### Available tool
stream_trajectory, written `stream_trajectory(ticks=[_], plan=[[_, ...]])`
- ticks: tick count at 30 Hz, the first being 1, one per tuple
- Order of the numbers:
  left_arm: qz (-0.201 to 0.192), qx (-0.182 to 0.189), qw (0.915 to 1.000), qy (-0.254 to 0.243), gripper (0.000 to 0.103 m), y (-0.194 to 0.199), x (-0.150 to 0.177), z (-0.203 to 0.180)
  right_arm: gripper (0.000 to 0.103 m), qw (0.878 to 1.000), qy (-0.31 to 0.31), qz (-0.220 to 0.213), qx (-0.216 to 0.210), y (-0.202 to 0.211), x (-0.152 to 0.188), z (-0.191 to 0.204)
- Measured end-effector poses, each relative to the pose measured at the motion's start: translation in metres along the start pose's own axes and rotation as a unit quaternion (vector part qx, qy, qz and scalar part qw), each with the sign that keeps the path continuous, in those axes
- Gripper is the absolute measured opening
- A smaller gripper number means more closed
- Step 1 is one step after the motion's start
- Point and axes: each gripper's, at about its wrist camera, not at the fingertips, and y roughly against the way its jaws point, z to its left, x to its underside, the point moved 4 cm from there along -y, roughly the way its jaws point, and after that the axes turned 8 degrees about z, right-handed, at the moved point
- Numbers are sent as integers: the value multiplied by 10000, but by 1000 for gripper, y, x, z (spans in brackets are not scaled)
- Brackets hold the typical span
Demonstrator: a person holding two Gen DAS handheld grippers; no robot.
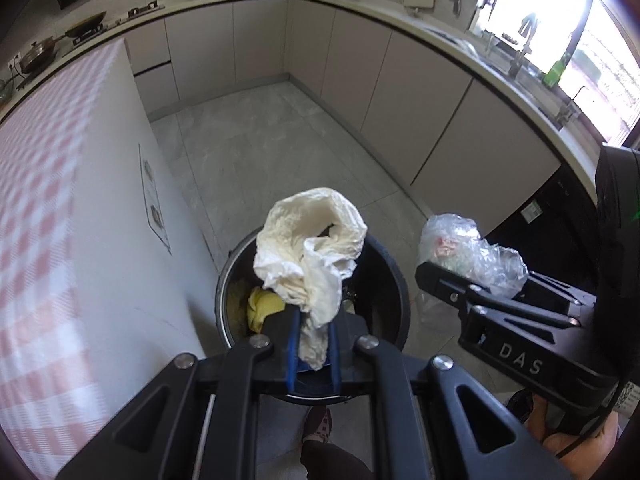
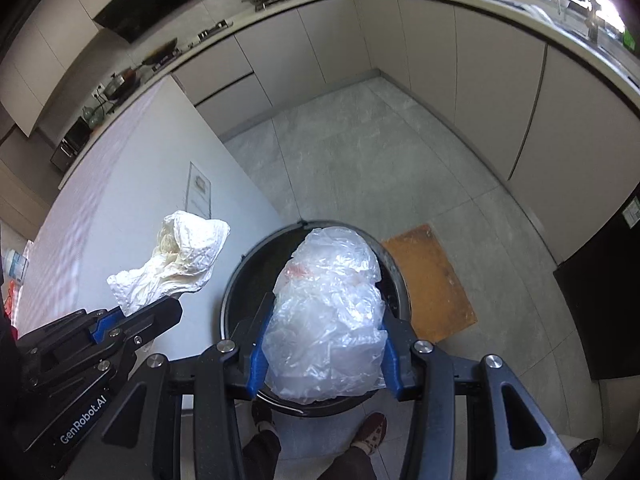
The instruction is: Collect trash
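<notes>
My left gripper is shut on a crumpled white paper wad, which hangs over the round black trash bin on the floor. Yellow scraps lie inside the bin. In the right wrist view my right gripper is shut on a bunched clear plastic bag, held above the same black trash bin. The left gripper with the paper wad shows at the left there. In the left wrist view the right gripper carries the plastic bag at the right.
A white counter block with a pink checked cloth stands left of the bin. An orange mat lies on the grey tile floor right of it. Beige cabinets curve round the back. A person's shoes show below.
</notes>
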Motion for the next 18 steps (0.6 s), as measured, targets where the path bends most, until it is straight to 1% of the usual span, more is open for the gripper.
stream_trajectory(ticks=[6,8,9,10,11,13,14,18], plan=[[276,-205,9992,217,16,-36,-1,0,49,9994,95,319,-52,-37,-3,-15],[326,-266,9987,301,20,-43,-3,0,52,9989,134,431,-106,-50,-8,-14],[337,-311,9984,344,23,-47,-3,0,54,9986,156,480,-145,-55,-9,-15],[356,-346,9981,366,31,-50,-5,-1,61,9985,170,490,-158,-59,-11,-17],[374,-364,9979,375,39,-52,-5,0,66,9985,188,490,-161,-62,-13,-16],[392,-476,9971,443,49,-54,-5,0,67,9987,221,436,-135,-65,-19,-17],[363,-523,9967,495,52,-53,-5,1,67,9988,229,407,-127,-64,-20,-19],[102,-643,9954,704,53,-35,-6,3,67,9996,211,133,-125,-44,-25,-24]])
